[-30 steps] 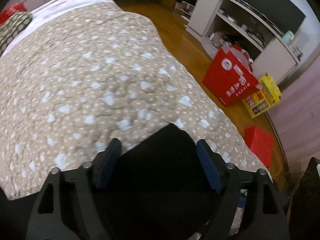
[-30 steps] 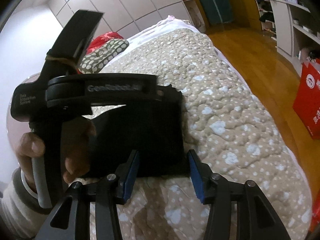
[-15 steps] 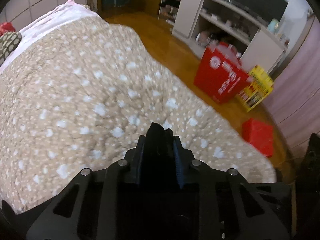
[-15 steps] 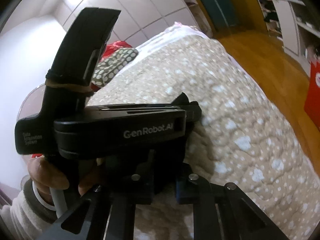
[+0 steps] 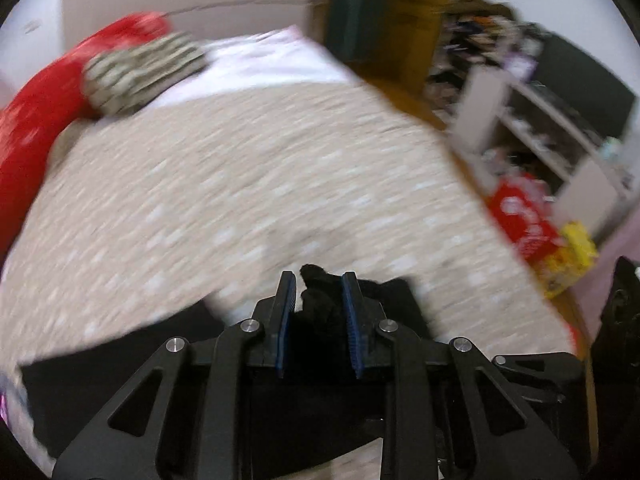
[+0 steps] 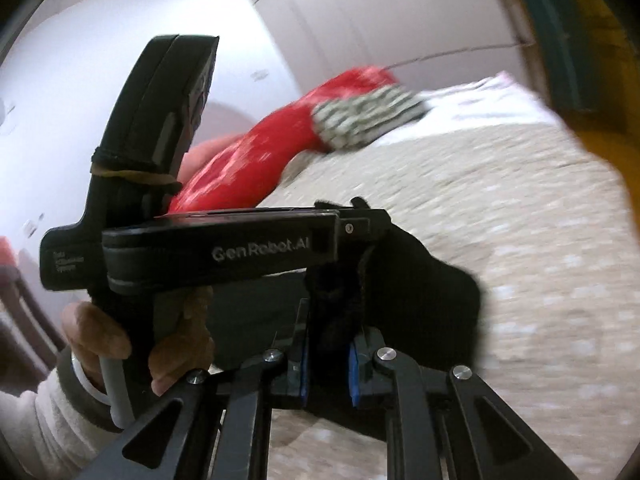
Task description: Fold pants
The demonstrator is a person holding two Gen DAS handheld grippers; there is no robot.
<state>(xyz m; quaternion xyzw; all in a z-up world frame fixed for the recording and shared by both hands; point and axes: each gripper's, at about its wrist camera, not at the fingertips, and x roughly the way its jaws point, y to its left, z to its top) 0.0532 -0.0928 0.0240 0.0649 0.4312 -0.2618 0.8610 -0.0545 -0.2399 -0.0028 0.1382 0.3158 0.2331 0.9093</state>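
The black pants [image 5: 120, 352] lie on the beige dotted quilt [image 5: 240, 200] at the near edge of the bed. My left gripper [image 5: 319, 288] is shut on a bunched edge of the pants, lifted off the quilt. My right gripper [image 6: 328, 344] is shut on another bunch of the black pants [image 6: 420, 292], right beside the left gripper's body [image 6: 220, 252], which a hand holds. Both views are blurred by motion.
A red pillow [image 5: 36, 120] and a dotted green pillow [image 5: 140, 68] lie at the head of the bed. To the right are wooden floor, white shelves [image 5: 540, 132], a red bag [image 5: 524, 220] and a yellow box [image 5: 572, 260].
Both grippers closed on the pants' edge and have lifted it, swinging toward the head of the bed. A second ago both were open over the flat pants.
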